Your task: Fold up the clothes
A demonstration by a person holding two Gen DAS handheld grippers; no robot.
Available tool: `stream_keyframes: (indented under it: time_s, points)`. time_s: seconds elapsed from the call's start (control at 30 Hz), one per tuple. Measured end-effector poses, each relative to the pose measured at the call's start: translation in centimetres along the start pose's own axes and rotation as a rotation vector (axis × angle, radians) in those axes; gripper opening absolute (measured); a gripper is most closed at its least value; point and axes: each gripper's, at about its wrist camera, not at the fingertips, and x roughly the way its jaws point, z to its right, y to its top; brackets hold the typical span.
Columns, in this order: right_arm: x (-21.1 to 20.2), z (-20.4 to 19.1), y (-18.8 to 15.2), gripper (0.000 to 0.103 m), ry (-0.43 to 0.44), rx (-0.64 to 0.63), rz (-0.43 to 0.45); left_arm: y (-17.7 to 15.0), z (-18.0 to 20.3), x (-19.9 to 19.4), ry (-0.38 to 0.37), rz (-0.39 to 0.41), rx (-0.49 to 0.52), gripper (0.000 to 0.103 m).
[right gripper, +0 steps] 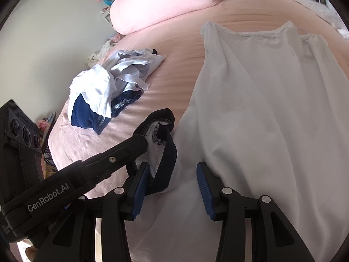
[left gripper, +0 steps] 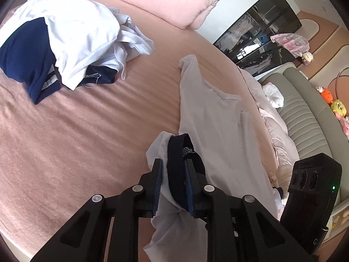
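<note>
The left gripper [left gripper: 173, 163] is clamped on the navy collar [left gripper: 178, 150] of a white shirt [left gripper: 218, 126], the band and a fold of white cloth pinched between its blue pads [left gripper: 158, 187]. From the right wrist view, the left gripper's arm [right gripper: 122, 152] reaches in from the left and meets the same collar [right gripper: 165, 148].

The right gripper [right gripper: 173, 170] stands part open, with the collar end and white cloth lying between its fingers. The left pad [right gripper: 140, 187] touches the navy band; the right pad [right gripper: 204, 187] rests against the shirt's body without pinching it.

From the collar the shirt [right gripper: 261, 109] runs away across the bed [left gripper: 76, 131], loosely spread and creased, its far hem toward the bed's far edge, near the headboard side. It lies on the pink sheet [right gripper: 174, 50].

Well apart from the shirt, toward the bed's left side, sits a crumpled pile [left gripper: 59, 50] of white and navy clothes [right gripper: 109, 96]. A pink pillow [left gripper: 161, 0] lies at the bed's far edge beyond the pile. Past the bed's right edge stands a padded grey headboard [left gripper: 305, 113] with soft toys [left gripper: 338, 107] behind it, and a dark glass cabinet [left gripper: 261, 32].
</note>
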Motion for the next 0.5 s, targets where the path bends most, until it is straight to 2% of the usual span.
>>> stream_keyframes:
  time_s: [0.1,0.17,0.2,0.23,0.27,0.33,0.5]
  points:
    - [0.1,-0.2,0.0,0.044,-0.010,-0.020,0.003,0.5,0.8,0.1,0.086,-0.034,0.057,0.016]
    - [0.0,-0.6,-0.1,0.042,-0.028,-0.038,0.025,0.8,1.0,0.1,0.099,-0.045,0.068,0.016]
    - [0.0,-0.8,-0.1,0.036,-0.034,-0.047,0.036,0.7,1.0,0.0,0.087,-0.046,0.071,0.016]
    - [-0.1,-1.0,-0.1,0.015,-0.034,-0.052,0.041,0.5,0.9,-0.1,0.067,-0.047,0.074,0.018]
    - [-0.1,-1.1,-0.1,0.007,-0.032,-0.053,0.045,0.4,0.9,-0.2,0.048,-0.054,0.072,0.018]
    - [-0.3,-1.3,-0.3,0.007,-0.026,-0.050,0.053,0.5,1.1,-0.1,0.069,-0.076,0.081,0.018]
    - [-0.5,-1.3,-0.7,0.007,-0.012,-0.045,0.040,0.0,2.7,0.0,0.213,-0.066,0.214,0.018]
